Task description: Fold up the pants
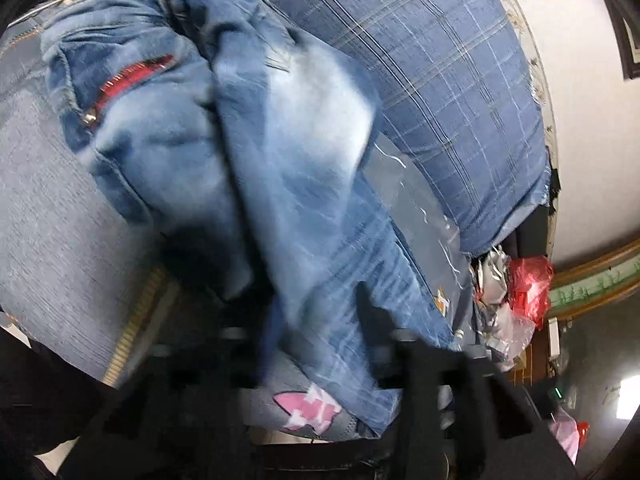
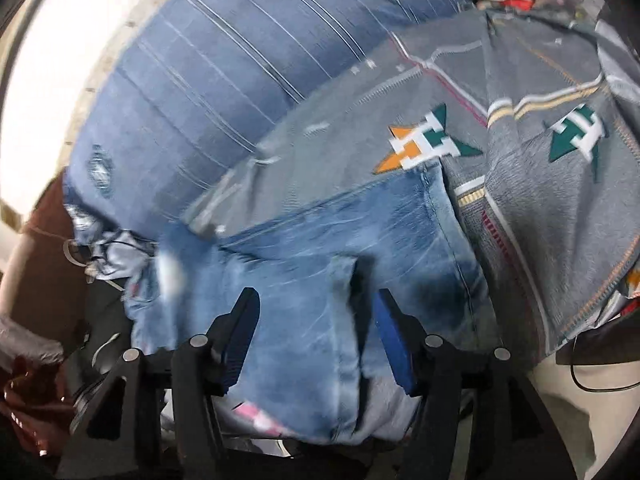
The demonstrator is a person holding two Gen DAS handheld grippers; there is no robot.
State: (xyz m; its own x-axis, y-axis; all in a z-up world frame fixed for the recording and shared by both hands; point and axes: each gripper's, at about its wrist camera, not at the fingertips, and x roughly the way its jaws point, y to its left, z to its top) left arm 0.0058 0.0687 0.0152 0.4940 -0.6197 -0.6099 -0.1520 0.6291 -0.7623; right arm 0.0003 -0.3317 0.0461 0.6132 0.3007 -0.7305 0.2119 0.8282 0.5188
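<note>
Jeans [image 2: 320,248] lie on the bed [image 2: 540,140], running ahead from both tongs; right tongs [image 2: 316,320] stand open astride a denim fold; left tongs [image 1: 320,336] blurred, apparently open over denim
</note>
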